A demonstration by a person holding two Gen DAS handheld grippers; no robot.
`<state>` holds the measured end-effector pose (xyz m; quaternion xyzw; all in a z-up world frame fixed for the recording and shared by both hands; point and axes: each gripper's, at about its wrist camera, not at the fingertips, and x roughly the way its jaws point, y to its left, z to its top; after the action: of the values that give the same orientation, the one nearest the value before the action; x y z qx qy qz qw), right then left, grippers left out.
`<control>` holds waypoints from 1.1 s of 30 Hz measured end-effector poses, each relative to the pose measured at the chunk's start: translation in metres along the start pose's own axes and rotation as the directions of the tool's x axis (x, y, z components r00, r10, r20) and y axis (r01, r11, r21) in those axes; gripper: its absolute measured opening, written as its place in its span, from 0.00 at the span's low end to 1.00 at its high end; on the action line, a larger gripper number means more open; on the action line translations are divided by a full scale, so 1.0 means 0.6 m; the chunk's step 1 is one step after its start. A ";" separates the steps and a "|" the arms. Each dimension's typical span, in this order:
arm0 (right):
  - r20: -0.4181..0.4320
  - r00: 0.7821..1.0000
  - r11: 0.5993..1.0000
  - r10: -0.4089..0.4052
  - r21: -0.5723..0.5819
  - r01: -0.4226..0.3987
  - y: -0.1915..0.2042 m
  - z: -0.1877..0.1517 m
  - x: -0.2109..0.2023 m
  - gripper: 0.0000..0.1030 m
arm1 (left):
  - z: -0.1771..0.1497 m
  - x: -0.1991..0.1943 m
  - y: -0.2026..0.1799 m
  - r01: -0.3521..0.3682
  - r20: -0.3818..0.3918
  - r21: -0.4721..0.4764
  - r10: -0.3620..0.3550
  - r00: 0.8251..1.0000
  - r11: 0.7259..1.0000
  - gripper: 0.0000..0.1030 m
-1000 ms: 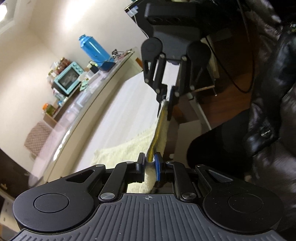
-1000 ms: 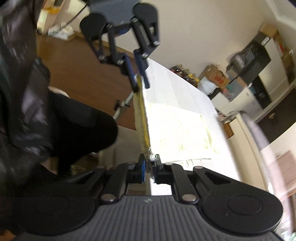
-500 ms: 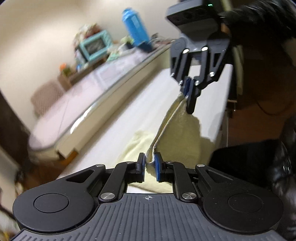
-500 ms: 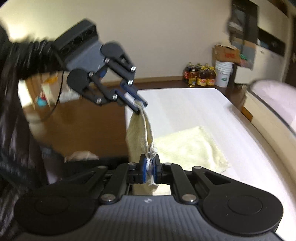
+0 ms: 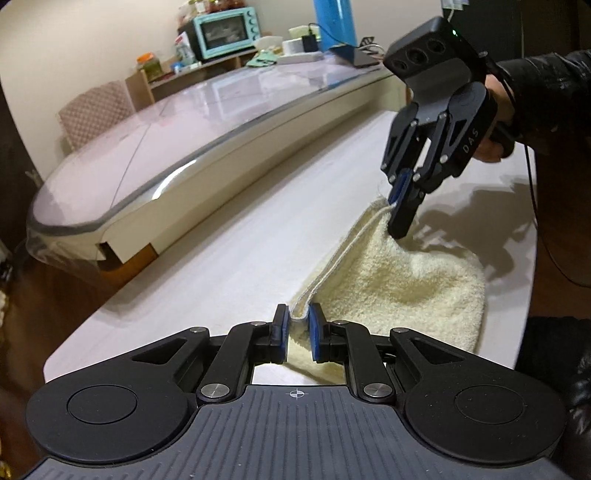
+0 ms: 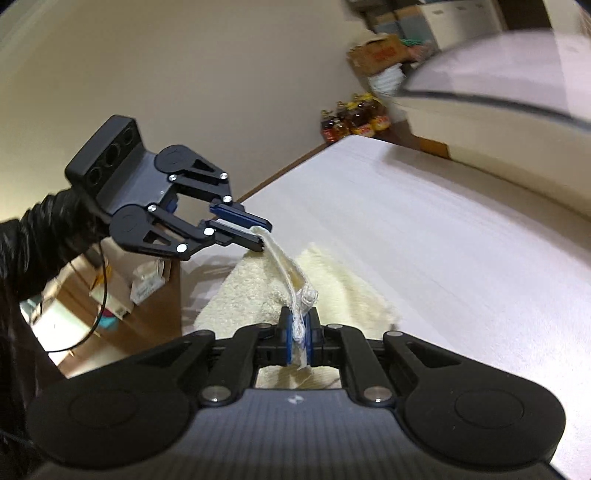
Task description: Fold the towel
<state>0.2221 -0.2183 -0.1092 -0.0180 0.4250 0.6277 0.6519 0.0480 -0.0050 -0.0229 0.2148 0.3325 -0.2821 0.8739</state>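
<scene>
Bare white desk (image 5: 229,258) lay open ahead of my fingers, hemmed by the glass-topped table (image 5: 177,122) alongside, with the towel (image 5: 406,280) heaped between my grippers.

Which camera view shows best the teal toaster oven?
The left wrist view. The teal toaster oven stands there on a wooden shelf behind the glossy table, its door and knobs visible. The right wrist view faces the opposite way and does not show it.

The towel (image 5: 406,280) is cream terry cloth, rough and fluffy, with a flat woven hem. The table (image 5: 229,258) beneath looks matt white and faintly lined, while the counter (image 5: 184,114) behind is glossy and reflective.
</scene>
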 end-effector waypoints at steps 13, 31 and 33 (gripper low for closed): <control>-0.029 0.996 0.993 -0.085 0.080 0.087 0.022 -0.004 -0.013 0.12 | -0.007 0.063 0.015 -0.015 -0.053 0.018 0.016 0.998 1.000 0.17; 0.127 0.925 0.930 -0.357 -0.048 0.365 0.109 -0.001 -0.027 0.25 | -0.022 0.071 0.019 -0.154 -0.052 -0.042 0.151 0.987 0.987 0.48; 0.112 0.919 0.921 -0.377 -0.064 0.385 0.106 -0.001 -0.011 0.25 | -0.023 0.073 0.016 -0.157 -0.050 -0.035 0.155 0.987 0.987 0.48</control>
<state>0.1694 -0.2104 -0.0735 -0.0974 0.3540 0.5063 0.7803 0.0751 -0.0051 -0.0616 0.2295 0.3406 -0.2013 0.8892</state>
